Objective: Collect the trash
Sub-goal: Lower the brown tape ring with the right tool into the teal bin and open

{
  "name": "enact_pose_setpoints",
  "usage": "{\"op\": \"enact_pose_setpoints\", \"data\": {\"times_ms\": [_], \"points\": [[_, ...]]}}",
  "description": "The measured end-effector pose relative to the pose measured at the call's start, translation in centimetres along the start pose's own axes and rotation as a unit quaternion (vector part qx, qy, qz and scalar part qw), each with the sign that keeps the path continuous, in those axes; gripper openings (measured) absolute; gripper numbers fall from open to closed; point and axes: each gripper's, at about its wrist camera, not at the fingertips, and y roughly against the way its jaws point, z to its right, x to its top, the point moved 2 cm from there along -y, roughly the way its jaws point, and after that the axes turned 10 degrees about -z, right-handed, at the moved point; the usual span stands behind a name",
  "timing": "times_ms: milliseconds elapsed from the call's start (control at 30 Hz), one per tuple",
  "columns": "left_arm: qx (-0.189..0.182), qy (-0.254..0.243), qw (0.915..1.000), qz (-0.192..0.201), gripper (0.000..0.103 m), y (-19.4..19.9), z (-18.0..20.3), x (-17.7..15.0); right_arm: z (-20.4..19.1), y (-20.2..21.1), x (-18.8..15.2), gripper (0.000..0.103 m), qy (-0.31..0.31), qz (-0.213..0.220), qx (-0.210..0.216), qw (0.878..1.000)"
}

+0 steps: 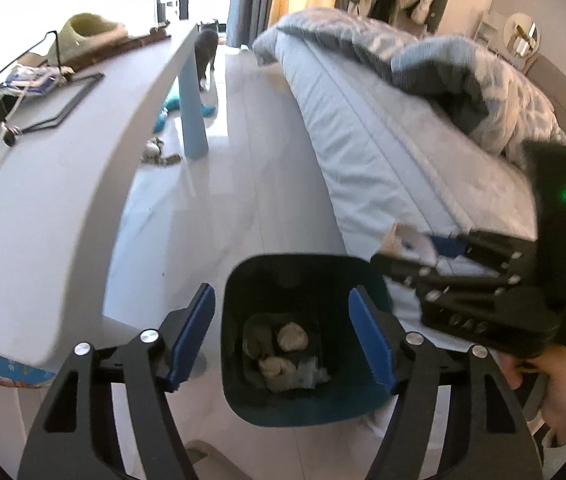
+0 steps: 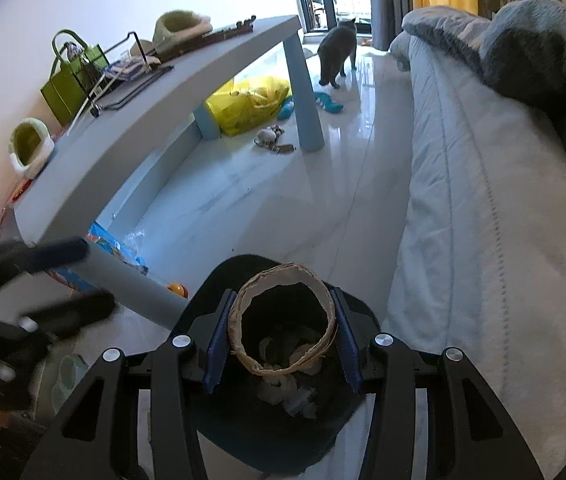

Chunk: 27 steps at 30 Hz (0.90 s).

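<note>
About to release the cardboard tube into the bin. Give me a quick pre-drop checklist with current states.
1. Right tool shut on cardboard tube: ok.
2. Tube over the trash bin opening: ok in the right wrist view.
3. Left tool open, holding nothing: ok.
4. Left tool out of the drop path: cannot tell; it hovers over the bin too.
5. Room in the bin: ok, only crumpled tissues at the bottom.
6. Cat far from the bin: ok.

No legible text, labels, brands or nos. in either view. Blue printed packaging (image 2: 103, 242) under the table (image 2: 131, 120) showed a pattern only, too blurred to read.
</note>
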Motion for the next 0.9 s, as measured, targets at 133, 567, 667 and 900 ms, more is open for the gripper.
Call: {"op": "enact_pose_setpoints", "data": {"times_ms": [133, 567, 667, 900], "points": [[0.003, 0.0, 0.9997, 0.026, 0.067, 1.2, -0.5, 0.3, -0.1, -1.5, -0.1, 0.048, -0.002, -0.018, 0.002, 1.0], [0.0, -0.005, 0.9903, 0.139, 0.06, 6.3, -0.9, 1.2, -1.2, -6.7, -1.1, 0.048, 0.017, -0.083, -0.011, 0.996], [-0.001, -0.007, 0.9873, 0.159, 0.059, 7.3, -0.7, 1.3, -1.1, -7.5, -1.5, 0.05, 0.017, -0.096, -0.01, 0.995], [0.003, -0.004, 0.9825, 0.186, 0.059, 9.1, -0.3, 1.4, -1.6, -8.5, -2.5, 0.068, 0.03, -0.115, -0.014, 0.993]]}}
